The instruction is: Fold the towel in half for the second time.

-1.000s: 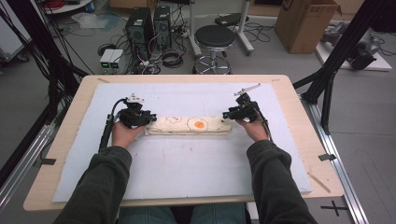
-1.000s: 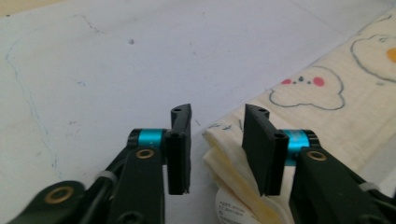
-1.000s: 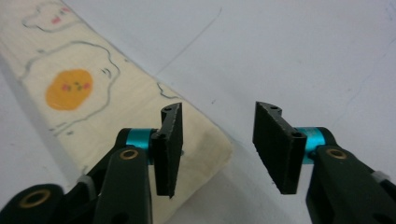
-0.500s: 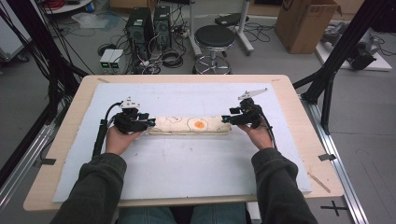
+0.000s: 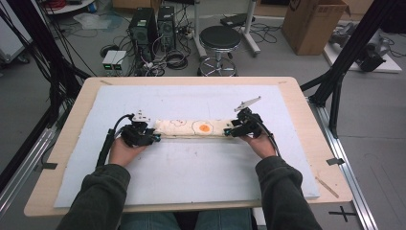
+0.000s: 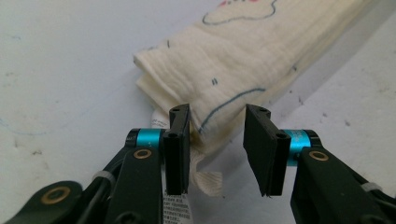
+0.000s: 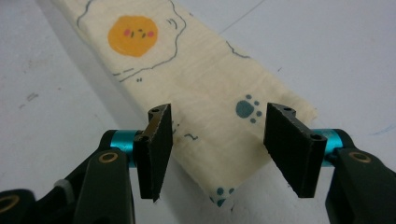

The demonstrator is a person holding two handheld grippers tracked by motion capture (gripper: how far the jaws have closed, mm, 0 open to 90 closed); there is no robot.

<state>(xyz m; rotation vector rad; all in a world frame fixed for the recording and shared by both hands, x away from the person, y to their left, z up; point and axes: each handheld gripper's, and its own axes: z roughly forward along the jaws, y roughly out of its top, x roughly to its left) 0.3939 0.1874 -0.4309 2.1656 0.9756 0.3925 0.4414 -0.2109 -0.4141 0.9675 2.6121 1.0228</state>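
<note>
**Hand-held gripper pair at both ends of the folded cloth: slip and unfold risks**

We note the left hand-held gripper (image 6: 217, 144) at the left end of the folded cloth (image 5: 191, 128), jaws apart with the stacked corner layers lying between them; the pads do not press the fabric. Its jaws have just been closing a little. The right hand-held gripper (image 7: 233, 149) stands at the other end, jaws likewise apart, straddling the corner printed with blue paw marks, no clamping visible. The cloth itself lies as a long narrow strip with a fried-egg print across the middle of the pale blue mat (image 5: 191, 177) on the counter (image 5: 297, 88), running left to right between our two hands.

Risks as we judge them:
- At the left end several layers and a white care label (image 6: 180, 207) stick out unevenly. A bite taken too shallow could catch only the top layers, so the lower ones drop and the fold opens.
- If one side clamps before the other and pulls, the strip could skew or drag on the mat.
- Low pads could snag the mat surface together with the fabric.
</note>
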